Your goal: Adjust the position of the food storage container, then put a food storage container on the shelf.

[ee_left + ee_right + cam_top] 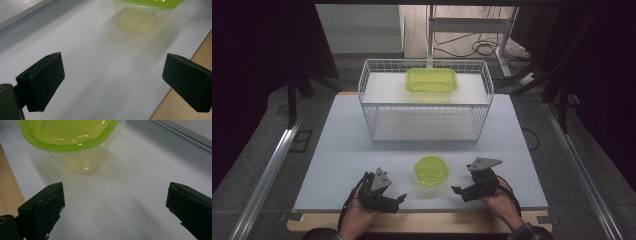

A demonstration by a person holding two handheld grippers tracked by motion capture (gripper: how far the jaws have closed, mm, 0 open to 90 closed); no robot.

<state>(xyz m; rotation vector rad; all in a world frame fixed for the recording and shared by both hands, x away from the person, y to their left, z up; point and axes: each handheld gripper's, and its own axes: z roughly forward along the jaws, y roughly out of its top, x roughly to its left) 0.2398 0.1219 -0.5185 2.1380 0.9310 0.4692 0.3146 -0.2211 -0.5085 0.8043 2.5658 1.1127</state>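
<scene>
1. Resting on the counter (342,140) between your two hands is a small round tub (431,170) with a lime-green lid. It stands upright near the front edge, free of both claws.

2. Your left claw (398,199) sits low at the front left, a little apart from the tub. Its jaws stand wide, with nothing between them. In the left gripper view the tub (140,17) appears ahead and off towards the right jaw, not between the jaws.

3. Your right claw (457,190) sits at the front right, also a little apart from the tub. Its jaws are spread wide and hold nothing. In the right gripper view the tub (72,142) stands ahead, towards the left jaw, with its lid seated on a clear body.

4. Farther back on the counter stands a white wire basket (377,87). Inside it, towards the back, lies a rectangular box (431,80) with the same green lid.

5. As a judgement: one container appears already stowed in the basket, so that part looks done. The round tub is not yet gripped or lifted.

6. What seems left: close in on the tub, grip it, carry it over the basket's front wall, and set it down beside the rectangular box.

7. Whether the tub's lid is pressed fully shut cannot be told from these views.
</scene>
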